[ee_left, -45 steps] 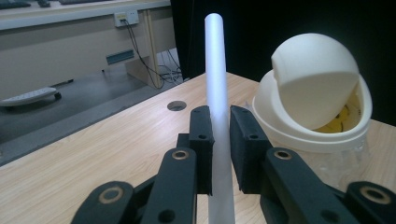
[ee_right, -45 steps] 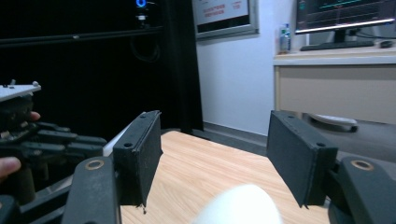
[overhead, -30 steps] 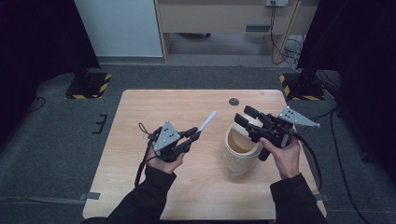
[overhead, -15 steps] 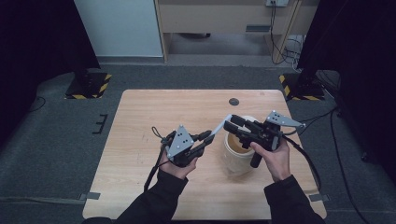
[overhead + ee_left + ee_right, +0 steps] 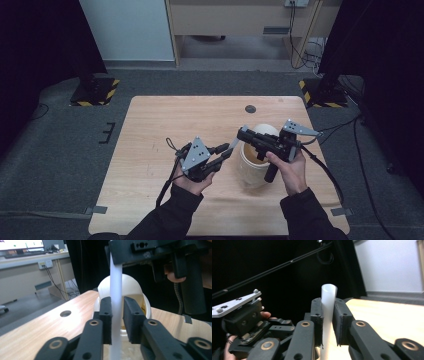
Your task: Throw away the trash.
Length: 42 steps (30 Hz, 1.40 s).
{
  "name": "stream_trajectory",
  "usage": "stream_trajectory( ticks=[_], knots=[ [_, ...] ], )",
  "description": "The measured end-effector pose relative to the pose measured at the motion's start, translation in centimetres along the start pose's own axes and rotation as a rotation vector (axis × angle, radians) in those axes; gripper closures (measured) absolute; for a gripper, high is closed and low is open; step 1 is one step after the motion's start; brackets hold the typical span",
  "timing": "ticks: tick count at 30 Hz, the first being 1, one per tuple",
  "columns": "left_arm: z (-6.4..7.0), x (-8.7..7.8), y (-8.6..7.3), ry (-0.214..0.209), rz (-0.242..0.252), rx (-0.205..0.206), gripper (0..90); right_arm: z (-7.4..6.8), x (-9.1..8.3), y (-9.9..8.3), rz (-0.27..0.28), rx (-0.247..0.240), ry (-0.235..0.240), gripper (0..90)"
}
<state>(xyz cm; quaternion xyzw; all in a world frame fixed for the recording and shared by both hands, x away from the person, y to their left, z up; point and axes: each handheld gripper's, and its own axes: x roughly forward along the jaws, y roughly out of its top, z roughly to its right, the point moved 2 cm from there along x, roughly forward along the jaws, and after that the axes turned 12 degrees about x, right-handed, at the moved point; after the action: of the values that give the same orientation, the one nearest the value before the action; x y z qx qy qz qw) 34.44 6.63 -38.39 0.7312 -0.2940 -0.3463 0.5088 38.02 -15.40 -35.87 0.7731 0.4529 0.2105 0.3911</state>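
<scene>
A thin white tube point(image 5: 233, 145) spans the gap between both grippers above the wooden table point(image 5: 150, 125). My left gripper point(image 5: 226, 153) is shut on the tube's lower part; in the left gripper view the tube point(image 5: 116, 277) rises between its jaws point(image 5: 116, 302) to the other gripper. My right gripper point(image 5: 243, 133) is shut on the tube's upper end point(image 5: 328, 293), whose open tip pokes just past the pads point(image 5: 328, 303). A cream pot point(image 5: 252, 170) with an open mouth stands under the right gripper, and shows behind the tube point(image 5: 132, 287).
A round dark hole point(image 5: 250, 109) sits in the table near its far edge. Black stands with striped bases point(image 5: 92, 90) flank the table's far corners. Cables point(image 5: 330, 175) trail from the grippers over the right edge.
The right gripper has swung left over the pot to the tube's tip and closed on it. The left gripper has carried the tube right, toward the pot.
</scene>
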Motion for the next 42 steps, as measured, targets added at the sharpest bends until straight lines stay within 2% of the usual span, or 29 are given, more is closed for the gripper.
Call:
stream_trajectory(
  ticks=[3,6,9,12,13,15,18,21,24,26,29,34,38,42],
  knots=[
    [-0.4,-1.0,-0.5,0.012,-0.01,-0.013,70.0,0.0,-0.2,0.2,0.009,-0.017,-0.007,80.0],
    [-1.2,-2.3,-1.4,0.041,-0.032,-0.031,64.8,0.0,-0.6,0.6,0.032,-0.032,-0.01,79.9],
    [-2.2,-3.8,-3.0,0.076,-0.08,-0.053,60.1,-0.1,-1.2,1.3,0.061,-0.042,-0.009,79.9],
    [-3.6,-5.3,-5.5,0.111,-0.151,-0.116,54.5,-0.2,-2.1,2.0,0.098,-0.069,-0.011,79.9],
    [-3.9,-5.6,-6.2,0.12,-0.176,-0.131,49.2,-0.2,-2.4,2.3,0.109,-0.082,-0.015,79.9],
    [-4.6,-6.3,-7.7,0.14,-0.221,-0.169,44.2,-0.2,-3.0,2.7,0.125,-0.102,-0.021,79.8],
    [-5.8,-7.5,-10.7,0.184,-0.315,-0.246,35.8,-0.3,-3.9,3.4,0.153,-0.133,-0.033,79.8],
    [-6.1,-8.3,-12.8,0.211,-0.348,-0.305,31.9,-0.4,-4.8,4.0,0.18,-0.146,-0.035,79.9],
    [-6.5,-8.5,-14.6,0.233,-0.425,-0.307,28.7,-0.6,-5.8,4.5,0.215,-0.156,-0.027,79.9],
    [-6.8,-8.5,-15.3,0.236,-0.453,-0.316,27.9,-0.7,-6.4,4.8,0.238,-0.167,-0.023,79.8],
    [-7.0,-8.4,-15.9,0.244,-0.466,-0.342,27.0,-0.8,-7.3,5.1,0.252,-0.189,-0.045,79.8],
    [-7.5,-8.4,-16.4,0.267,-0.478,-0.348,25.6,-0.5,-8.4,5.4,0.252,-0.23,-0.099,79.8],
    [-7.6,-8.5,-16.5,0.275,-0.482,-0.344,24.8,-0.1,-8.8,5.3,0.228,-0.262,-0.151,79.8],
    [-7.6,-8.5,-16.4,0.272,-0.483,-0.335,24.6,0.3,-8.5,5.0,0.202,-0.262,-0.163,79.5]
  ],
)
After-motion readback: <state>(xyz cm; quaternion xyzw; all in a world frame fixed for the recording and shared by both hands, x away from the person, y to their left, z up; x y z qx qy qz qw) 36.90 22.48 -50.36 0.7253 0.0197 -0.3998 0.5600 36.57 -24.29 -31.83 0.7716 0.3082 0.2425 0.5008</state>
